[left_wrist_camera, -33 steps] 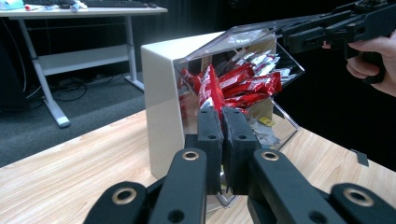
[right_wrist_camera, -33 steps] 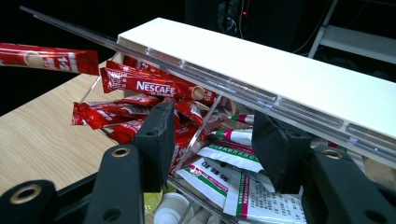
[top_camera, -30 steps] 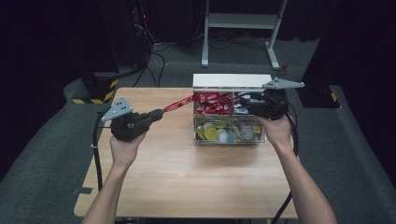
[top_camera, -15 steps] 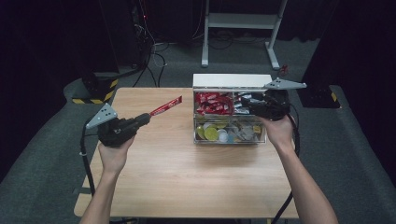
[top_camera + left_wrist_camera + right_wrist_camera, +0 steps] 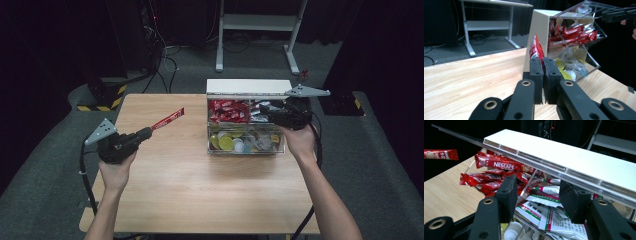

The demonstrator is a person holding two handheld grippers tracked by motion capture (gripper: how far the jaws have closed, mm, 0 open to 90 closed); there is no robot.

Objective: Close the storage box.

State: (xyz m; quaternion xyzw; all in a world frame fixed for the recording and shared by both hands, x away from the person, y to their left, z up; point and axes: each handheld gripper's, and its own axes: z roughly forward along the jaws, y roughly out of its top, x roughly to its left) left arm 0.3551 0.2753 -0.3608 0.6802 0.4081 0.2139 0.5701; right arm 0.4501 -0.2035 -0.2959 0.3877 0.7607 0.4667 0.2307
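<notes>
High view: left tool [image 5: 148,131] clamped on a red sachet [image 5: 168,118], held above the surface [image 5: 190,185] well left of the clear organizer box [image 5: 245,125]. Right tool [image 5: 264,116] sits at the box's top right.

Left gripper view: jaws closed tight on the sachet [image 5: 535,49]; box [image 5: 574,40] beyond it, to the right.

Right gripper view: right tool [image 5: 539,195] jaws wide apart, gripping nothing, over the box's red sachets [image 5: 496,173] and white packets [image 5: 549,215].
</notes>
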